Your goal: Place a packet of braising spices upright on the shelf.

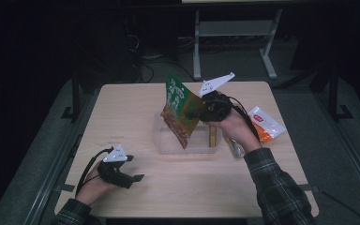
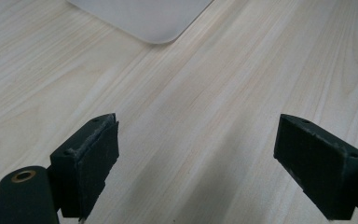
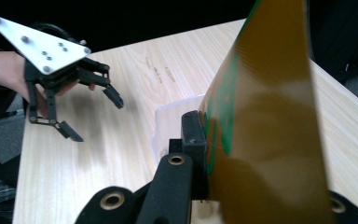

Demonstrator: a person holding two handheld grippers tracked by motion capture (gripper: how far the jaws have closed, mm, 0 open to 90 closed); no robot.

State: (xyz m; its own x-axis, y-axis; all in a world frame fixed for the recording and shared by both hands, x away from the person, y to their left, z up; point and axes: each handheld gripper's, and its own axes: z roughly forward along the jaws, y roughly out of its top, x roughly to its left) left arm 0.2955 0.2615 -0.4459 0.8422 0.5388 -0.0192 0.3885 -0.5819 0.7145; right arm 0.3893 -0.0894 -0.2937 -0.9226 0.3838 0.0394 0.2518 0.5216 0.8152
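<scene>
My right gripper point(image 1: 198, 111) is shut on a green and orange snack bag point(image 1: 179, 110), which hangs tilted above a clear plastic container point(image 1: 168, 145) at the table's middle. In the right gripper view the bag point(image 3: 265, 116) hides one jaw and the other jaw presses against its edge, with the container point(image 3: 170, 119) below. My left gripper point(image 1: 133, 168) rests open near the table's front left with nothing between its fingers. The left gripper view has its jaws wide apart point(image 2: 200, 135) over bare wood, with a corner of the container point(image 2: 142, 18) ahead. The left gripper point(image 3: 97, 119) is also seen in the right gripper view.
A white, red and orange packet point(image 1: 265, 123) lies at the table's right side. A brown stick-like item point(image 1: 212, 136) stands at the container's right end, and another wrapped item point(image 1: 235, 148) lies beside the right forearm. Table legs and cables lie beyond the far edge.
</scene>
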